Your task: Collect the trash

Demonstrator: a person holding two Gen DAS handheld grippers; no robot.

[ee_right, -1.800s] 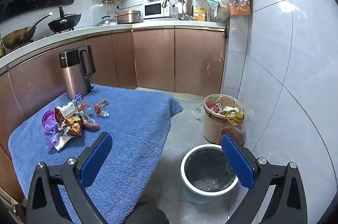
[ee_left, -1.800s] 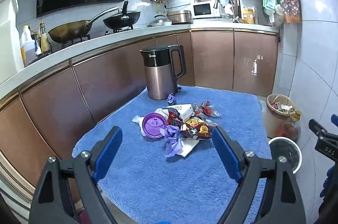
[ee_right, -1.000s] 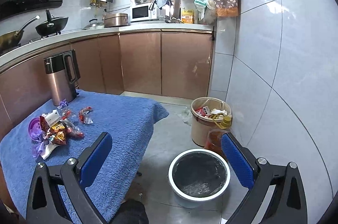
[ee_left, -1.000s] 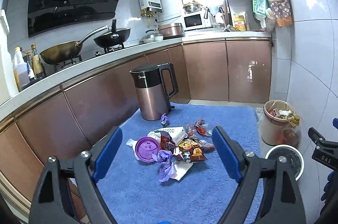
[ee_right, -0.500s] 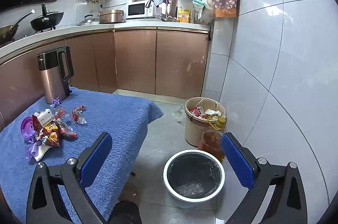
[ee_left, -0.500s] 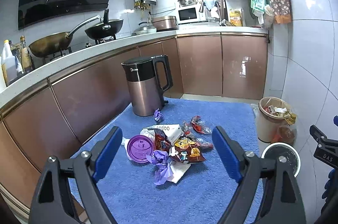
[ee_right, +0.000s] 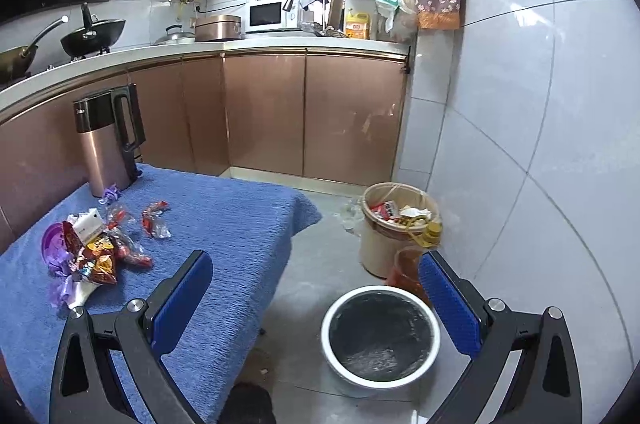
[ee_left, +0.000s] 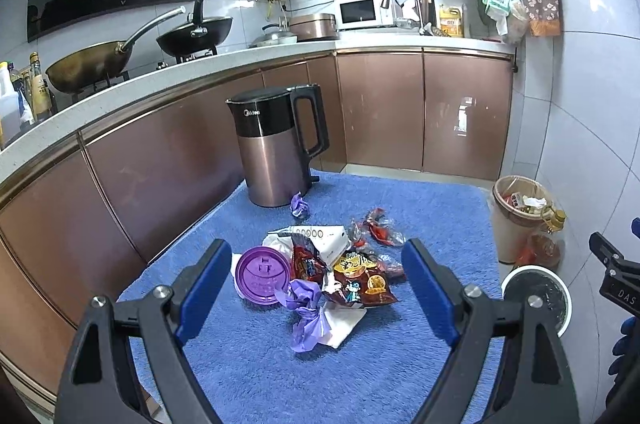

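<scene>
A pile of trash lies on the blue cloth [ee_left: 432,208]: a purple round lid [ee_left: 262,273], a crumpled purple wrapper [ee_left: 306,316], a red-brown snack bag [ee_left: 362,288], a white carton [ee_left: 320,238] and red wrappers [ee_left: 380,224]. The pile also shows at the left of the right wrist view [ee_right: 92,256]. My left gripper [ee_left: 316,288] is open and empty, above and just short of the pile. My right gripper [ee_right: 316,288] is open and empty, over the floor above a white-rimmed bin with a black liner [ee_right: 380,336].
A copper kettle [ee_left: 276,148] stands at the cloth's far edge with a small purple wrapper [ee_left: 299,205] beside it. A full beige waste bin [ee_right: 394,224] and an orange-liquid bottle [ee_right: 408,268] stand by the tiled wall. Kitchen cabinets run behind.
The left gripper has shifted a little toward the trash pile. The right gripper has swung right and down, so the lined bin sits more centrally below it. Both grippers have stayed open.
</scene>
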